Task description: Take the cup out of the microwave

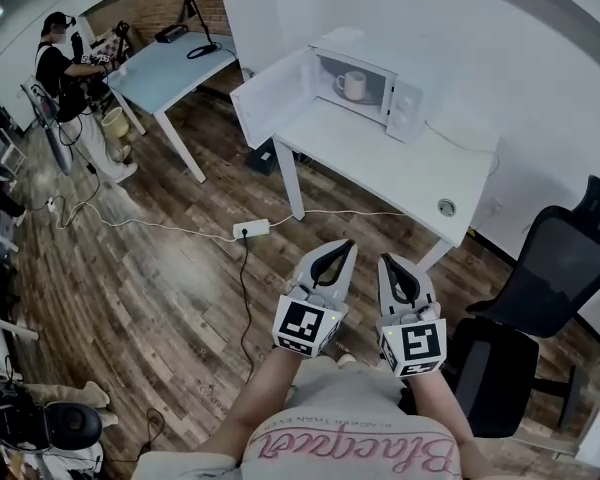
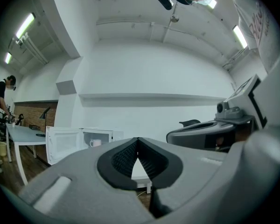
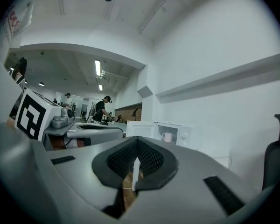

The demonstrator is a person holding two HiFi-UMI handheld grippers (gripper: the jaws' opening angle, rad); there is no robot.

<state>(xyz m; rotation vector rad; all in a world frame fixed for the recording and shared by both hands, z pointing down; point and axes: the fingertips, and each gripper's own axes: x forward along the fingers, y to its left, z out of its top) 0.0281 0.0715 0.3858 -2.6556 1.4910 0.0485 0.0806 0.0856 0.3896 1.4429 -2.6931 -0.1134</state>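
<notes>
Much open floor [image 1: 180, 278] between left tool [image 1: 344, 247], right tool [image 1: 391, 261] and table [image 1: 365, 194] edge.

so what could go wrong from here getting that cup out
The power strip and its cord lie across the path to the table, so you could trip. The open microwave door juts out and might get knocked. The left gripper and right gripper are shut, and could tip the cup.

Head view steeply down, well back from the table [image 1: 380, 163], both gripper views level, all sharing the distant microwave [image 1: 405, 108].
</notes>
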